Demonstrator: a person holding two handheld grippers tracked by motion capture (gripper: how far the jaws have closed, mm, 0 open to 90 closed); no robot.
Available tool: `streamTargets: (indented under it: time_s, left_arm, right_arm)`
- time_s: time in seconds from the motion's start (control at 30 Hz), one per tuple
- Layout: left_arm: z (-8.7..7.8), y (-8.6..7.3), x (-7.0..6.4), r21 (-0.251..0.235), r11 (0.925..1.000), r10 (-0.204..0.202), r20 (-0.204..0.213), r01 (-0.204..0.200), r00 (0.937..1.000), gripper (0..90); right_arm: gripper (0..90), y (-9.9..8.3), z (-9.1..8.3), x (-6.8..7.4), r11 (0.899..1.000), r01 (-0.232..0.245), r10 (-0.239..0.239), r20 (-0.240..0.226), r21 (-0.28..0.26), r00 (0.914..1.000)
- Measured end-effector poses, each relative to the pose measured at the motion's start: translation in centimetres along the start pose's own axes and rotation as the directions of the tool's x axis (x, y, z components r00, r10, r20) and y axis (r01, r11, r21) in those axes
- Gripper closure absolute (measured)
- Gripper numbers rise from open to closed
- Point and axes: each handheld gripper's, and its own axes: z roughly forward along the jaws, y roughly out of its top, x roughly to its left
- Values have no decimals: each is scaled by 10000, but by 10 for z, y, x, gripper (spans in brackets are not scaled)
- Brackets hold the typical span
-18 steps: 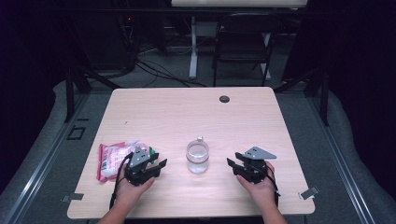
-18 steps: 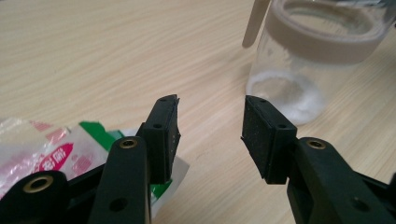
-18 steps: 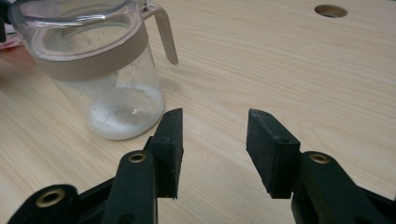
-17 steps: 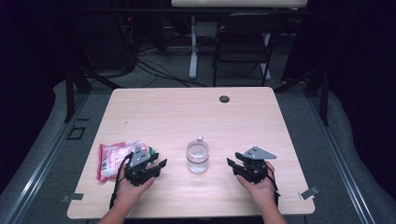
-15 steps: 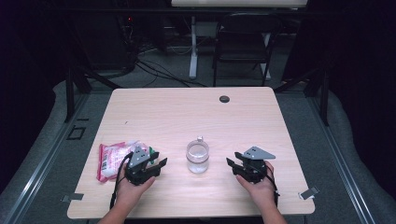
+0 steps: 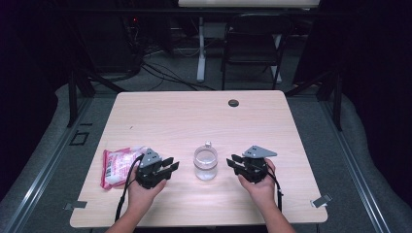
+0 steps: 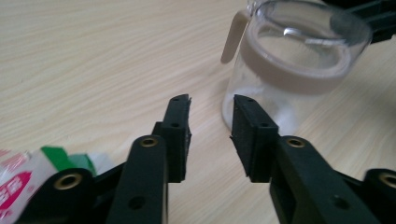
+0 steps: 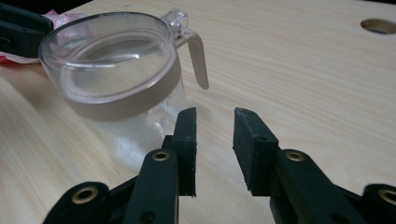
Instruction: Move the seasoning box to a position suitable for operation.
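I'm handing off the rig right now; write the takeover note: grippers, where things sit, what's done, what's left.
Left gripper: jaws open, nothing between them, resting on the table just left of the jar, aimed at it.
Right gripper: jaws open, nothing held, resting just right of the jar, aimed at it.
Clear glass jar: upright between the two grippers, apart from both; it has a beige band and a beige latch arm, lid on as far as I can tell.
Pink snack packet: flat near the table's left edge, behind the left gripper.
Done: nothing gripped yet.
Left: likely close in on the jar, steady it and work the latch.
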Motion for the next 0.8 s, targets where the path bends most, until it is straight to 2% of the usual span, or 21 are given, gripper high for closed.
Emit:
streamTargets:
  time_s: [0.07, 0.23, 0.3, 0.47, 0.63, 0.7, 0.8]
  left_arm:
    - [4, 3, -3, 42, 10000, 53, -162, -52, 9999, 647]
    - [12, 8, -8, 76, 10000, -39, 106, 38, 9999, 672]
    - [16, 7, -11, 173, 9998, -16, 303, 11, 9995, 672]
    - [24, 4, -17, 391, 9990, 198, 278, -209, 9994, 667]
    - [26, 6, -19, 275, 9996, 102, 130, -106, 9999, 736]
    - [26, 6, -20, 219, 9996, 192, 44, -193, 9998, 802]
    - [27, 7, -22, 272, 9994, 220, 229, -226, 9995, 866]
  right_arm:
    - [739, 3, 4, 2, 9999, 122, -122, 112, -32, 9999]
    - [818, 8, 15, 1, 10000, 18, -21, -270, -96, 9996]
    - [839, 10, 19, 2, 9998, 191, -192, -286, -56, 9994]
    - [867, 13, 25, 5, 9985, 532, -534, -304, -105, 9981]
    - [881, 12, 29, 8, 9967, 816, -816, -344, -15, 9961]
    - [887, 13, 30, 10, 9966, 823, -825, -380, -56, 9959]
    - [900, 13, 31, 12, 9970, 770, -771, -360, -37, 9964]
